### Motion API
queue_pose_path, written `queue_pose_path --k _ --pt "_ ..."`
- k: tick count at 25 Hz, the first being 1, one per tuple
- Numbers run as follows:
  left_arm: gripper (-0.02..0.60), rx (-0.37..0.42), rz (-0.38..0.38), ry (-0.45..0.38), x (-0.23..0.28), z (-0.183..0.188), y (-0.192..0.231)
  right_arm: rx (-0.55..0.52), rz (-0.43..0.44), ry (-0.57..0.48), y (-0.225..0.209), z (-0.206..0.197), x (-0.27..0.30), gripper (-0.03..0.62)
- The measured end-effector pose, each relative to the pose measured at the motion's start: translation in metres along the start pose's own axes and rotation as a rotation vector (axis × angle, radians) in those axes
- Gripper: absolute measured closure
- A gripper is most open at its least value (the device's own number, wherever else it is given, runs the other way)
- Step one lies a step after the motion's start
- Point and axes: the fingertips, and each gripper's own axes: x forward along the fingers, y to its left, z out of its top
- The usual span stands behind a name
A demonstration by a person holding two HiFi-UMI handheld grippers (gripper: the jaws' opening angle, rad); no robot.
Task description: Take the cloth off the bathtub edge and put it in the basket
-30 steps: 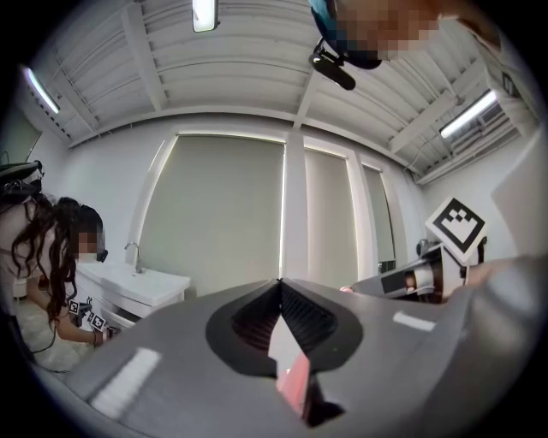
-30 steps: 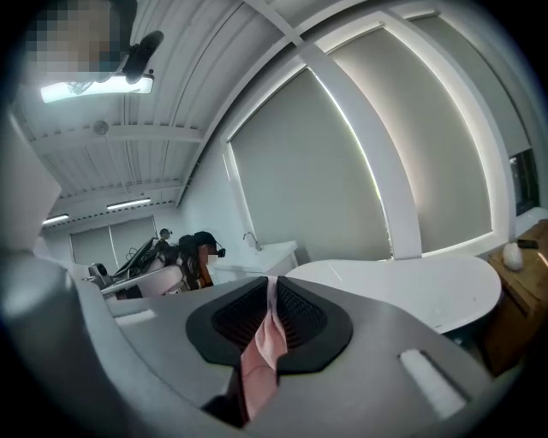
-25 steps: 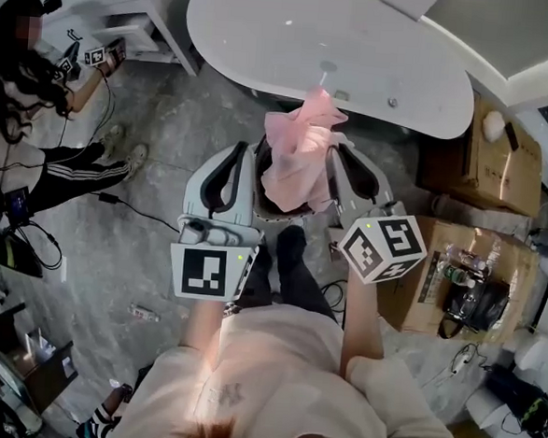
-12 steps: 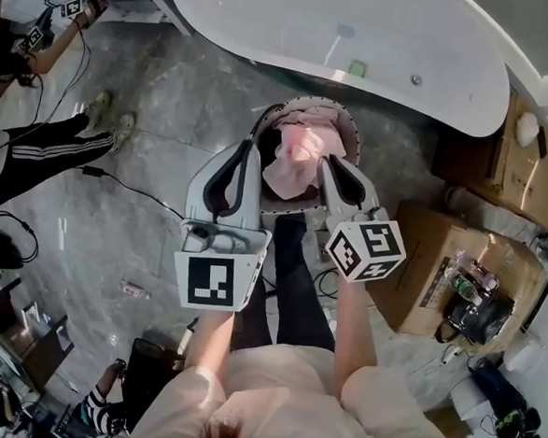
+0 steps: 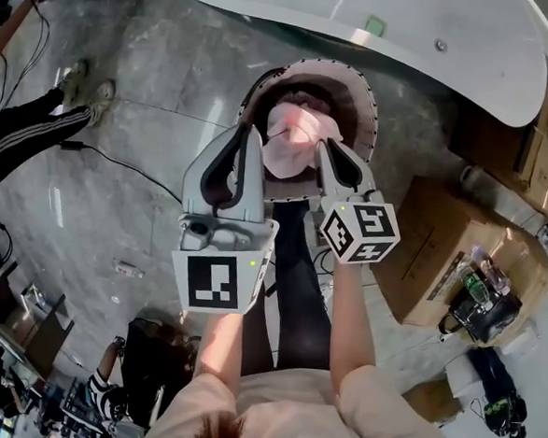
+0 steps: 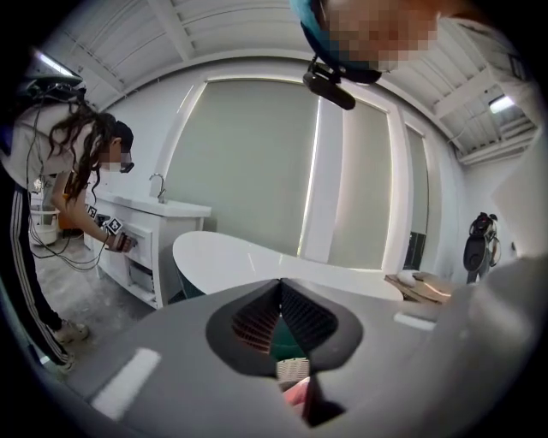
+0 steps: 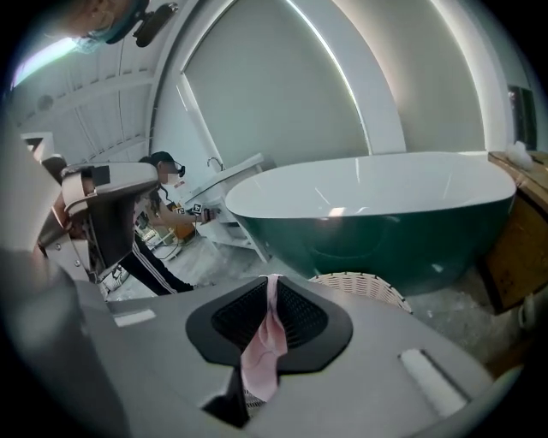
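The bathtub (image 5: 455,39) is seen along the top, with the basket (image 5: 369,108) set on the floor just beside it. The left gripper (image 5: 250,137) is shut tight on nothing. The right gripper's (image 5: 322,149) jaws are clamped on the pink cloth (image 5: 296,138), which is hung over the basket's mouth.

Basket (image 5: 368,106) mouth lies open from above, but the cloth (image 5: 298,136) fills its middle. At 12 o'clock the bathtub (image 5: 456,29) stands just beyond the rim and shuts that way. At 3 o'clock, a cardboard box (image 5: 441,239) walls the side. At 6, left gripper (image 5: 251,139) and right gripper (image 5: 322,151) crowd the near rim, a narrow gap between. From 8 to 10 the floor (image 5: 134,218) runs free, one cable (image 5: 78,145) across it, a bystander's legs (image 5: 17,139) well off.
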Motion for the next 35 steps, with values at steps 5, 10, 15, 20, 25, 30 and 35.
queue_pose_path --k 5,10,15,20,25,30,35 --pt "0.58 0.002 -0.02 0.056 0.018 -0.049 0.0 0.017 -0.015 0.024 -0.019 -0.034 0.035 0.56" --pt "0.58 0.003 -0.037 0.129 0.028 -0.102 0.001 0.023 -0.037 0.044 -0.042 -0.067 0.065 0.56" --pt "0.58 -0.01 -0.022 0.162 0.031 -0.129 0.008 0.027 -0.049 0.074 -0.056 -0.091 0.085 0.56" --pt "0.58 -0.008 -0.027 0.168 0.034 -0.138 0.008 0.028 -0.064 0.107 -0.07 -0.111 0.102 0.56" --pt "0.58 -0.008 -0.031 0.176 0.032 -0.146 0.006 0.024 -0.088 0.166 -0.081 -0.14 0.117 0.56" --pt "0.58 -0.008 -0.03 0.181 0.03 -0.148 0.006 0.027 -0.124 0.259 -0.096 -0.174 0.128 0.56" --pt "0.58 -0.007 -0.028 0.183 0.028 -0.15 0.007 0.032 -0.169 0.313 -0.106 -0.199 0.138 0.56"
